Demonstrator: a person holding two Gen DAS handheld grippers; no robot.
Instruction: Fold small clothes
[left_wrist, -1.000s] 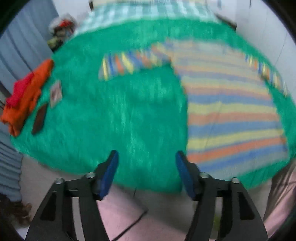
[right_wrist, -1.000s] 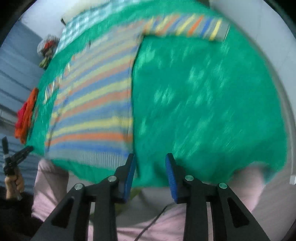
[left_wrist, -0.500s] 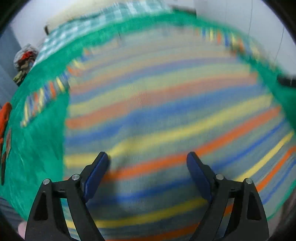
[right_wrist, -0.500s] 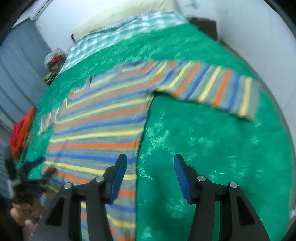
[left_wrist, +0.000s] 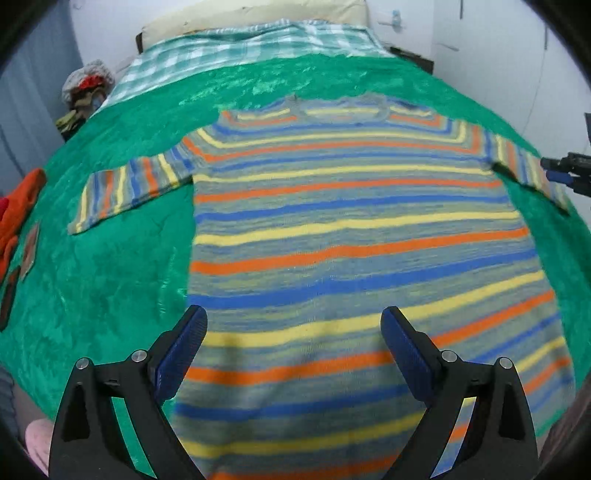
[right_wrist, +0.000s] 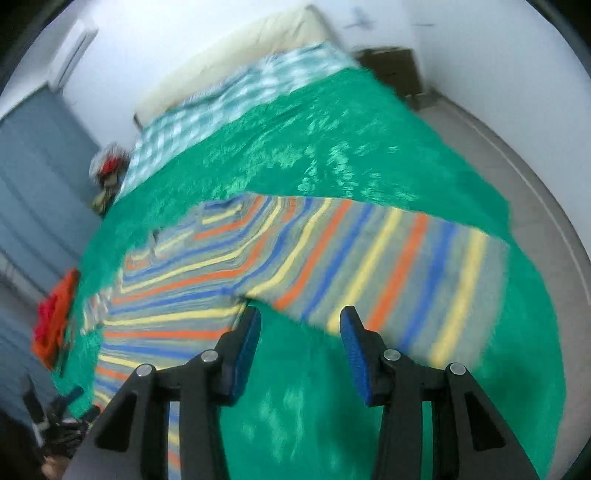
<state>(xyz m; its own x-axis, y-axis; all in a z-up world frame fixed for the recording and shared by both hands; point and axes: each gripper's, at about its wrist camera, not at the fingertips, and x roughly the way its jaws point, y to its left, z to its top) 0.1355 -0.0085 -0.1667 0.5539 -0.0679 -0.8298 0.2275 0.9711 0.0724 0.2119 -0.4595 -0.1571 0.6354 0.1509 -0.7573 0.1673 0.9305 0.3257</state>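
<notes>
A striped sweater (left_wrist: 351, 229) lies flat on the bed's green blanket (left_wrist: 110, 277). Above it, the left hand-held gripper (left_wrist: 293, 332) has just been spreading, empty; the right hand-held gripper (right_wrist: 300, 325) narrowing, empty.

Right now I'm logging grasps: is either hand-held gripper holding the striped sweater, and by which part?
Neither. The left hand-held gripper hangs open above the striped sweater; the right hand-held gripper is open by the sleeve, nothing gripped.

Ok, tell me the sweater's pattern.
Sweater: orange, yellow, blue and grey stripes; clearest in the left wrist view.
</notes>
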